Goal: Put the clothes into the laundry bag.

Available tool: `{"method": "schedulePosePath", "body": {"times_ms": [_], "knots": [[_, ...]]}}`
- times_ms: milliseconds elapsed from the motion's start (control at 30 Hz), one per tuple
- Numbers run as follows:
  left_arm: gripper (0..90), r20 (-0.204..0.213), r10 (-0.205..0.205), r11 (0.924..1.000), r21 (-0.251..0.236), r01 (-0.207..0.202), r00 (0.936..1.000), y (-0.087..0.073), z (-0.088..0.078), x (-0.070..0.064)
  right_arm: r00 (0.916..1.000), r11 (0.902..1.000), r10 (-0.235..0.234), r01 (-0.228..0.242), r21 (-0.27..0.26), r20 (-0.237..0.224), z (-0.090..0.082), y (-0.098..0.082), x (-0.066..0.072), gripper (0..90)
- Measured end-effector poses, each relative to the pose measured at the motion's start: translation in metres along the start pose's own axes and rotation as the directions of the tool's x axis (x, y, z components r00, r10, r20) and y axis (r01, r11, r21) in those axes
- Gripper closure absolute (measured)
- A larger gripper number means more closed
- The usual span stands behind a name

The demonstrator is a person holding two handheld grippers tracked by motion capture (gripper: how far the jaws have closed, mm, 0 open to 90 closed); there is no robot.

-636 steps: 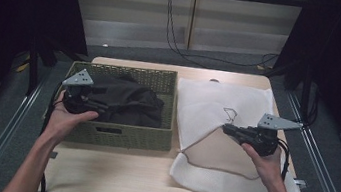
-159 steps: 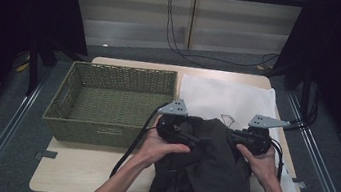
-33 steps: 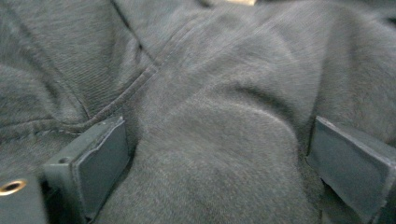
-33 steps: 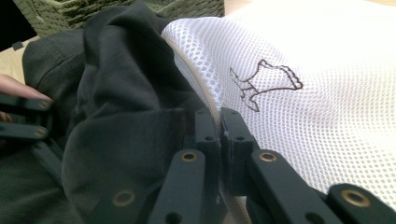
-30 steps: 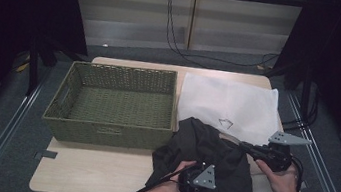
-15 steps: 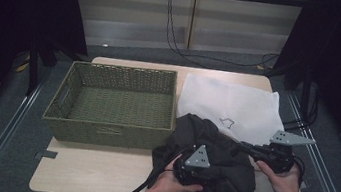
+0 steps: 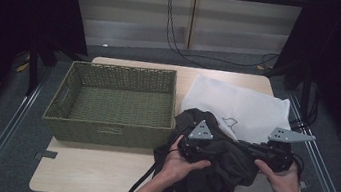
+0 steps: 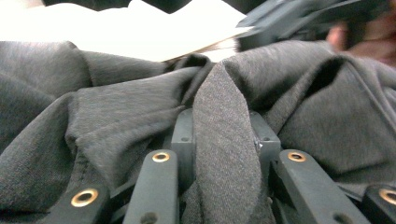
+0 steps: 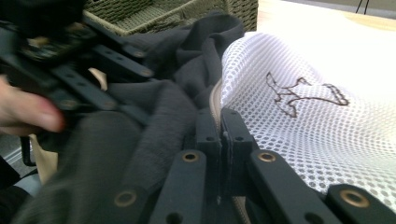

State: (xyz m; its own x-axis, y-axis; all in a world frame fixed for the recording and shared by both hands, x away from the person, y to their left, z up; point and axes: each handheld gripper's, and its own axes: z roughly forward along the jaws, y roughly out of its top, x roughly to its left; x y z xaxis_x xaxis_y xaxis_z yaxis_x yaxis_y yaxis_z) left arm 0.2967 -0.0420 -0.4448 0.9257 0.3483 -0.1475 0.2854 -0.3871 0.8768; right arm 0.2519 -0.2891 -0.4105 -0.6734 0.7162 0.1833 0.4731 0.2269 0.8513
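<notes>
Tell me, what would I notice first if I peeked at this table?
A crumpled dark garment lies heaped at the table's near right, pinched by the left gripper and the right gripper. Under and behind it lies a white mesh bag with a little brown drawstring. To the left sits an empty green woven basket.

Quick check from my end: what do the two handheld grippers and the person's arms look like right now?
Both the left gripper and the right gripper are black, each topped by a grey three-cornered plate. Their jaws are matte black linkage bars with brass-coloured rivets. A black cable trails from the left one off the table's front edge. The forearms are bare, with no sleeves in sight.
</notes>
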Motion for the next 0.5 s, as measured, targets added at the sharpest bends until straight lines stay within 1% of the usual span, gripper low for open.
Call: {"method": "schedulePosePath", "body": {"times_ms": [33,67,100,133,167,200,267,300,333,367,400,433,467,500], "knots": [[69.7,-0.016,-0.003,0.9999,0.013,0.003,0.9999,-0.001,0.006,0.000,1.0000,1.0000,0.006,-0.006,-0.001,0.001,0.000,-0.001,0.000,87.5],[69.7,-0.027,-0.009,0.9999,0.014,0.009,0.9996,-0.002,0.009,-0.001,1.0000,1.0000,0.006,-0.006,0.004,0.006,0.000,-0.001,0.000,87.5],[69.7,-0.047,-0.019,0.9996,0.018,0.020,0.9987,-0.004,0.013,-0.001,0.9999,0.9999,0.012,-0.012,0.007,0.005,0.000,-0.002,0.000,87.6],[69.7,-0.048,-0.029,0.9991,0.030,0.031,0.9984,-0.005,0.015,-0.001,0.9998,0.9998,0.017,-0.017,0.003,-0.009,-0.001,-0.003,0.001,87.6],[69.7,-0.065,-0.028,0.9988,0.037,0.031,0.9975,-0.007,0.021,-0.002,0.9998,0.9999,0.014,-0.014,0.002,-0.014,-0.002,-0.003,0.002,87.6],[69.6,-0.067,-0.032,0.9983,0.046,0.035,0.9973,-0.008,0.023,-0.002,0.9998,0.9999,0.009,-0.009,0.006,-0.020,-0.003,-0.004,0.006,87.5],[69.4,-0.086,-0.037,0.9981,0.046,0.041,0.9956,-0.009,0.027,-0.004,0.9995,1.0000,0.000,0.000,0.004,-0.032,-0.003,-0.003,0.011,87.5],[69.4,-0.088,-0.051,0.9974,0.045,0.055,0.9948,-0.010,0.030,-0.004,0.9993,1.0000,-0.005,0.005,0.005,-0.036,-0.003,-0.002,0.014,87.5],[69.2,-0.102,-0.061,0.9971,0.039,0.065,0.9929,-0.012,0.032,-0.006,0.9986,1.0000,-0.008,0.008,-0.005,-0.051,-0.004,-0.001,0.018,87.5],[69.1,-0.103,-0.061,0.9971,0.039,0.065,0.9928,-0.013,0.033,-0.006,0.9985,0.9999,-0.010,0.010,-0.010,-0.053,-0.006,0.001,0.021,87.4],[68.7,-0.099,-0.071,0.9964,0.040,0.075,0.9925,-0.014,0.035,-0.006,0.9984,0.9998,-0.017,0.017,-0.012,-0.053,-0.007,0.002,0.023,87.4],[68.3,-0.109,-0.084,0.9954,0.035,0.089,0.9905,-0.014,0.036,-0.006,0.9984,0.9997,-0.017,0.017,-0.016,-0.054,-0.008,0.003,0.025,87.4],[67.7,-0.112,-0.083,0.9957,0.033,0.087,0.9903,-0.014,0.035,-0.007,0.9986,0.9998,-0.016,0.016,-0.011,-0.051,-0.008,0.003,0.026,87.4],[66.8,-0.105,-0.090,0.9954,0.025,0.093,0.9904,-0.014,0.036,-0.008,0.9986,0.9999,-0.013,0.013,-0.007,-0.051,-0.007,0.001,0.026,87.5]]}}
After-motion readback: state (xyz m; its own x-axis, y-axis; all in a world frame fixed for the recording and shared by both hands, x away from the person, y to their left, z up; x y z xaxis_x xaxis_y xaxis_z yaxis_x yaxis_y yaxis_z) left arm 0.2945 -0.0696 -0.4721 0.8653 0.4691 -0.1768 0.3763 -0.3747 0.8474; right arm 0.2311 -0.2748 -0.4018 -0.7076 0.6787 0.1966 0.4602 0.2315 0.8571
